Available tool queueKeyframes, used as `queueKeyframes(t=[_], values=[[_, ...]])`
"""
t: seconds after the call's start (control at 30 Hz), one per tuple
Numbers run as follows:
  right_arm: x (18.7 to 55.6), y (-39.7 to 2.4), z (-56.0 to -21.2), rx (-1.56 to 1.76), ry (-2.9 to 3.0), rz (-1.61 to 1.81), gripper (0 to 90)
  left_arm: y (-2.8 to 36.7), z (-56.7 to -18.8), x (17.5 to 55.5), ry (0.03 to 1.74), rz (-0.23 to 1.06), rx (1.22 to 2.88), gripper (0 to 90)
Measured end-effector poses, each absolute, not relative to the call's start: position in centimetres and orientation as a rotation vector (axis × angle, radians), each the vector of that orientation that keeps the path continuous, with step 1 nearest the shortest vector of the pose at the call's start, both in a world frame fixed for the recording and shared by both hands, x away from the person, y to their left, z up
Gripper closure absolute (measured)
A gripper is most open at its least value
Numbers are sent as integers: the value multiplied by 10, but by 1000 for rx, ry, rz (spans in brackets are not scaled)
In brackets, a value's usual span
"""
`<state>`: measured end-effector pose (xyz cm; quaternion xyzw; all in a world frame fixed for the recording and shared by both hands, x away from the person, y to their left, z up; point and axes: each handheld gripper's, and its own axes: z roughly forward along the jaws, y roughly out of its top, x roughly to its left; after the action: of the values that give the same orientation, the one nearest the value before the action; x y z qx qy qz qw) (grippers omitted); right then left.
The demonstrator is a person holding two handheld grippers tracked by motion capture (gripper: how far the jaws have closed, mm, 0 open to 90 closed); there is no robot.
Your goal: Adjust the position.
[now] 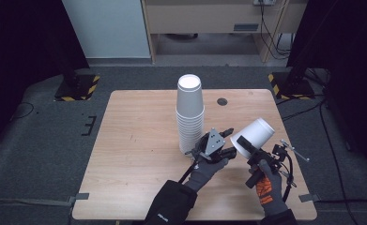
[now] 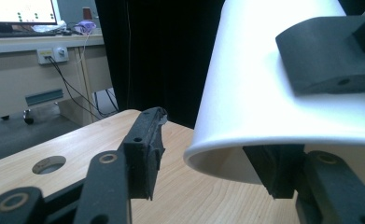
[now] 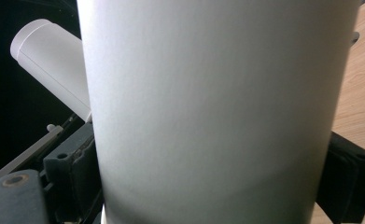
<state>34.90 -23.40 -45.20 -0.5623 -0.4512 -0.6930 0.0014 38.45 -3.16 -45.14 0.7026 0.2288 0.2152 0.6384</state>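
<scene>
Your right gripper point(image 1: 248, 146) is clamped on a single white cup point(image 1: 255, 136), one jaw inside the rim and one on the outer wall, as the left gripper view shows; this pinch through the lip keeps the thin wall from slipping while the cup is off the table. The cup is tilted, mouth toward your left gripper and base up and away from you. In the right gripper view the cup point(image 3: 217, 107) stands between the two jaws, which press it from either side.

Your left gripper point(image 1: 224, 142) is just beside the cup's rim, its jaws spread and holding nothing. In the left gripper view the rim point(image 2: 227, 163) sits at the inner face of one jaw while the other jaw stands well clear, so the wide gap appears meant to let go of the cup, or to receive it; which, you cannot tell.

Beyond your left gripper, nearly touching it, the stack point(image 1: 189, 112) of inverted cups stands upright on the table point(image 1: 139, 140). The single cup probably belongs to this stack, and holding it apart keeps the stack undisturbed.
</scene>
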Motion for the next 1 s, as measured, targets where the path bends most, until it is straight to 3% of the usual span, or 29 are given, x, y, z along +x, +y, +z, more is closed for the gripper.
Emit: queueKeyframes(t=[0.27, 0.43, 0.63, 1.0], values=[[349, -232, -453, -1757, -1438, -2158, 115, -33, -452, 386, 502, 522, 1597, 563], [349, -231, -453, -1750, -1429, -2149, 113, -32, -452, 385, 484, 547, 1590, 678], [350, -231, -455, -1739, -1434, -2136, 111, -30, -453, 385, 475, 549, 1594, 744], [351, -234, -455, -1741, -1409, -2134, 105, -27, -457, 383, 458, 538, 1607, 806]])
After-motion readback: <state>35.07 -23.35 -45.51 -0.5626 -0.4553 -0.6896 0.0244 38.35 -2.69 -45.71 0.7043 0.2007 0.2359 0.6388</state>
